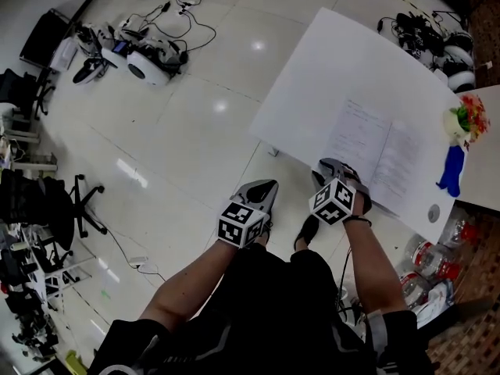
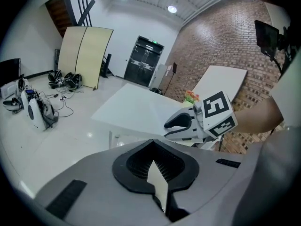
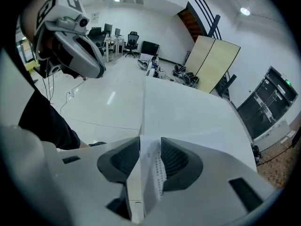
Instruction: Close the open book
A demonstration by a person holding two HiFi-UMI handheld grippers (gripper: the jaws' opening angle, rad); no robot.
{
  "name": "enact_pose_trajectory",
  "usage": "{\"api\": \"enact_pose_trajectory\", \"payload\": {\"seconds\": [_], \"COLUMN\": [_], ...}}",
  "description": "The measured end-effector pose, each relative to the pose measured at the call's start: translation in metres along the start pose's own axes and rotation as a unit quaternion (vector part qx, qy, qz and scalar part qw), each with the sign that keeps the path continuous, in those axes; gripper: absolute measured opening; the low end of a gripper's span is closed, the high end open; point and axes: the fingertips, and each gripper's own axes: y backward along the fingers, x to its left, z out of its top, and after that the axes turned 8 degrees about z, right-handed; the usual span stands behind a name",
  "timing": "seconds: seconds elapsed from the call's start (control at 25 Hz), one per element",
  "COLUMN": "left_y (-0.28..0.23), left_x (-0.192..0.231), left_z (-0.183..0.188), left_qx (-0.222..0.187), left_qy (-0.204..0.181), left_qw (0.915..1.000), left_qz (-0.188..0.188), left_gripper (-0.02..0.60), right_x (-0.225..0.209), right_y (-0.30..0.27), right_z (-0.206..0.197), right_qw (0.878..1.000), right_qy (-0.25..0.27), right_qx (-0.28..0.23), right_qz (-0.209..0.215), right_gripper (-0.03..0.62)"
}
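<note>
Head view, lowest in the frame, shows the person's dark clothing and two bare forearms reaching up toward centre. The left gripper hangs over the pale tiled floor, just left of centre and clear of everything. In the left gripper view its fingers meet at the tips, closed. Only a thin pale sliver shows in the hollow between the pads, and what it is cannot be told.

Just right of centre, the right gripper points steeply down at the near edge of the white surface, at the lower left corner of the book. In the right gripper view its fingers stand apart, with a printed page edge showing in the gap between the dark pads. The pads do not visibly clamp it.

The book lies open and flat on the surface, in the right half of the head view, both pages facing up. Beyond it, at the right edge, sit a colourful flower-like object and a blue object below it. Clear bottles stand at lower right. An office chair stands at far left, and cables and devices lie on the floor at upper left.
</note>
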Motion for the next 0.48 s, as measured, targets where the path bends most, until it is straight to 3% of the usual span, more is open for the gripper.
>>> {"api": "enact_pose_trajectory", "payload": {"seconds": [0.24,0.48], "left_y": [0.0004,0.0037], "left_x": [-0.0069,-0.0098], "left_z": [-0.0033,-0.0048], "left_qx": [0.007,0.011], "left_qy": [-0.01,-0.01], "left_qw": [0.9999,0.9996], "left_qz": [-0.012,-0.022], "left_gripper": [-0.006,-0.006], "right_x": [-0.001,0.0033], "right_y": [0.0022,0.0052], "right_z": [-0.0007,0.0037], "right_qw": [0.998,0.997], "right_qy": [-0.018,-0.022], "right_qx": [-0.01,-0.016], "right_qz": [0.055,0.07], "right_gripper": [0.133,0.087]}}
